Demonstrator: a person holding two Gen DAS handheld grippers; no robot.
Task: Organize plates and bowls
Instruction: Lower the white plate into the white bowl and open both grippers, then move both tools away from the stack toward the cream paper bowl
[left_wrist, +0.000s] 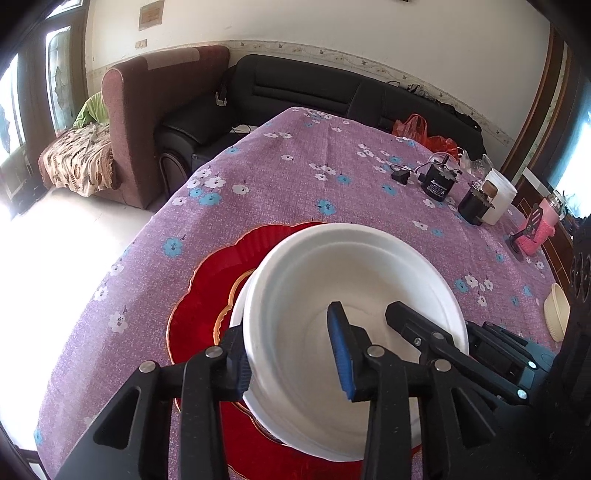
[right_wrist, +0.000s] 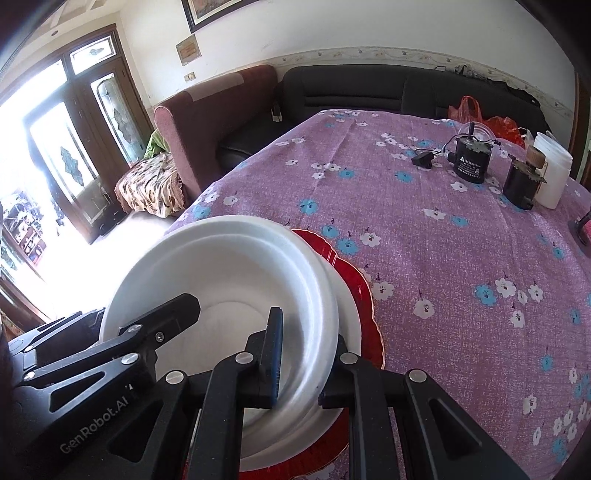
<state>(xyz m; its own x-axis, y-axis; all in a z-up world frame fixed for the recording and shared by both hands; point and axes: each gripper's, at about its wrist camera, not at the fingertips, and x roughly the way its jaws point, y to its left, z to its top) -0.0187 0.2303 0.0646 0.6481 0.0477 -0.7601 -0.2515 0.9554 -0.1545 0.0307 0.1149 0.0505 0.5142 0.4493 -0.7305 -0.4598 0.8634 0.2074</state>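
Observation:
A white foam bowl (left_wrist: 314, 266) (right_wrist: 229, 258) rests on a white plate (right_wrist: 349, 314), which lies on red scalloped plates (left_wrist: 207, 288) (right_wrist: 364, 291) near the table's edge. My left gripper (left_wrist: 291, 354) straddles the bowl's near-left wall. Its outer finger lies against the outside and its blue pad (left_wrist: 341, 350) stands clear inside, so it is open. My right gripper (right_wrist: 308, 339) is shut on the opposite wall, with one finger inside the bowl and the other outside it. Each gripper also shows in the other's view, the right gripper (left_wrist: 424, 332) and the left gripper (right_wrist: 166, 314).
A purple flowered cloth (left_wrist: 295, 177) covers the table. Two black cylinders (right_wrist: 471, 158), a white jar (right_wrist: 552, 173) and a pink holder (left_wrist: 535, 236) stand at the far right. A cream bowl (left_wrist: 556, 310) sits at the right edge. Sofas stand behind, and the floor drops away on the left.

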